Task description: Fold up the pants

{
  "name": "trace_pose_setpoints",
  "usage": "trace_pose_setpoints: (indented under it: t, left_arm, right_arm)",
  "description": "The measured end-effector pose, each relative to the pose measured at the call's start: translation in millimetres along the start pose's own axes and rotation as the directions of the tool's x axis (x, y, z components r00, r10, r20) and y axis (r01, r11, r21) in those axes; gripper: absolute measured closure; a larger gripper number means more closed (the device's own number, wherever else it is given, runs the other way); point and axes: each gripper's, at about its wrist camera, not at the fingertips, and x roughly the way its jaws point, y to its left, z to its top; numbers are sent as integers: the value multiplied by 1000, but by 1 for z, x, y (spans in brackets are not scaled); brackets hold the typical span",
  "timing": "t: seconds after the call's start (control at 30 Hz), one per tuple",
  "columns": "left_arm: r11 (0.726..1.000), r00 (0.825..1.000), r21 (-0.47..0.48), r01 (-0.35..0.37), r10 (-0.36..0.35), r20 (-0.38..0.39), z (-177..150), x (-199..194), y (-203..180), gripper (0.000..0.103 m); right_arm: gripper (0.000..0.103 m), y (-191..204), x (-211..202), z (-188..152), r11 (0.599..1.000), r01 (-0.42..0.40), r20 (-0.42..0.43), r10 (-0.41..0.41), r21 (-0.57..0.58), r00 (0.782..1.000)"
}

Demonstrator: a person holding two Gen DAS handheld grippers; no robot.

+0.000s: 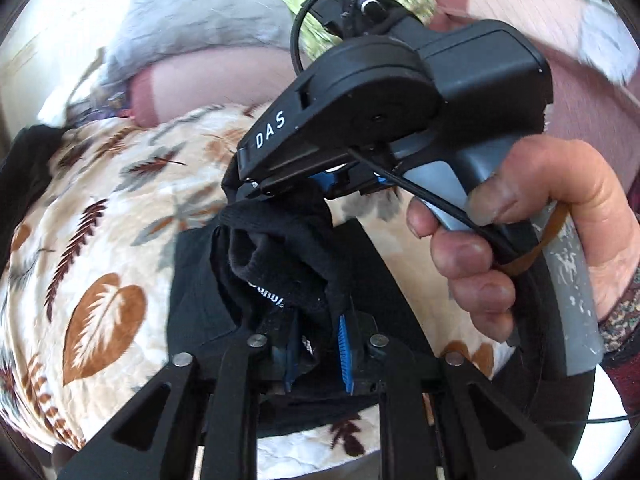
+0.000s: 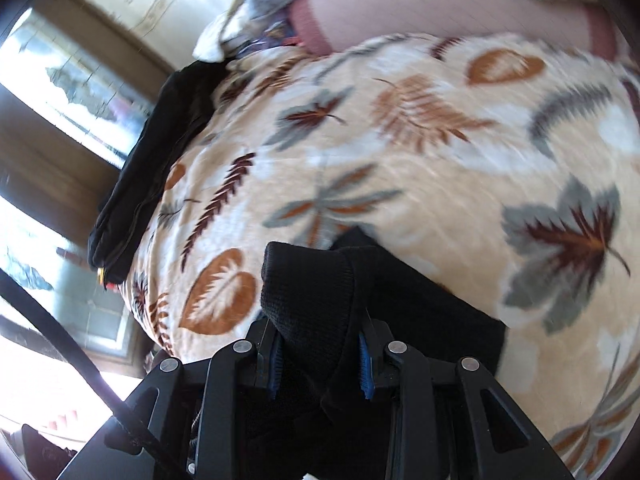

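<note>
Left gripper: clenched on the black knit fabric pants, low centre of the left view.
Right gripper: clamped on a ribbed cuff or band of the pants, low centre of the right view.
Pants: bunched between both tools, draping to the leaf-print fleece blanket; long axis not readable.
Key relation: both tools met at one bunch, the right gripper just above and beyond the left; neither nearer.
Right hand: wrapped round its grey handle, right of frame.
Far: pink bolster pillow, upper left.
</note>
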Motion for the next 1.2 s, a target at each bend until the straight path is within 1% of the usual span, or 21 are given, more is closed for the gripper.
trace_pose_setpoints:
  t: [0.03, 0.07, 0.1, 0.13, 0.2, 0.23, 0.3, 0.37, 0.43, 0.5, 0.57, 0.67, 0.77, 0.83, 0.87, 0.9, 0.93, 0.97, 1.03, 1.13, 1.2]
  left_arm:
    - [1000, 1000, 1, 11, -11, -11, -1, 0, -1, 84]
    - [1000, 1000, -1, 26, -26, -15, -1, -2, 1, 77]
    - [999, 998, -3, 52, -52, -19, 0, -5, 3, 69]
    - [997, 997, -8, 74, -74, -13, 0, -12, 8, 64]
    - [995, 995, -36, 94, -93, 31, -1, -33, 26, 45]
    - [993, 994, -55, 102, -100, 48, -1, -39, 35, 41]
    - [988, 992, -115, 103, -94, 79, -4, -55, 52, 27]
    - [979, 995, -193, 61, -45, 88, -7, -62, 78, 24]
    - [963, 998, -268, 15, 1, 61, -8, -57, 107, 24]
    - [940, 999, -341, -17, 28, 27, -13, -49, 130, 24]
    - [923, 1000, -385, -25, 29, 5, -22, -47, 138, 24]
    - [910, 999, -414, -31, 24, -23, -29, -40, 142, 24]
    - [910, 999, -414, -31, 18, -36, -33, -36, 138, 24]
    - [911, 999, -412, -28, 11, -42, -33, -33, 135, 24]
    - [912, 999, -409, -27, 9, -45, -31, -31, 134, 24]
    - [914, 999, -404, -28, 10, -47, -31, -31, 132, 24]
    - [918, 999, -395, -29, 12, -46, -30, -32, 130, 24]
    - [921, 999, -388, -31, 16, -44, -29, -32, 128, 24]
    - [924, 999, -379, -39, 24, -44, -27, -32, 126, 24]
    - [928, 998, -370, -38, 21, -51, -22, -26, 123, 24]
    - [934, 998, -355, -36, 17, -55, -20, -22, 118, 24]
  right_arm:
    - [71, -11, 0, -4, 1000, -14, 3, 14, 21, 1000]
    - [69, -20, -1, -6, 999, -29, 7, 29, 38, 1000]
    - [62, -30, -1, -9, 997, -42, 14, 41, 64, 999]
    - [53, -39, -1, -11, 995, -44, 25, 42, 95, 999]
    - [51, -62, -6, -16, 985, -25, 50, 17, 173, 999]
    - [51, -70, -9, -18, 981, -9, 57, -2, 192, 998]
    - [51, -87, -17, -23, 976, 21, 74, -38, 218, 997]
    - [50, -104, -30, -30, 961, -3, 124, -32, 275, 992]
    - [48, -114, -44, -36, 946, -49, 181, -10, 319, 983]
    - [48, -114, -56, -43, 943, -80, 227, 5, 322, 974]
    - [48, -106, -62, -52, 953, -78, 249, 2, 293, 968]
    - [48, -86, -62, -69, 975, -24, 228, -28, 220, 973]
    - [48, -68, -51, -92, 985, -3, 187, -30, 170, 982]
    - [48, -64, -38, -101, 987, 37, 149, -61, 159, 987]
    - [51, -62, -32, -105, 987, 65, 140, -86, 147, 986]
    - [65, -61, -28, -107, 987, 90, 132, -108, 132, 985]
    - [90, -61, -26, -109, 987, 99, 127, -115, 126, 985]
    - [99, -61, -29, -109, 989, 83, 133, -100, 124, 986]
    - [99, -63, -41, -111, 991, 35, 164, -56, 127, 985]
    - [99, -65, -53, -116, 991, 56, 190, -79, 123, 979]
    - [99, -72, -58, -123, 987, 48, 194, -78, 153, 978]
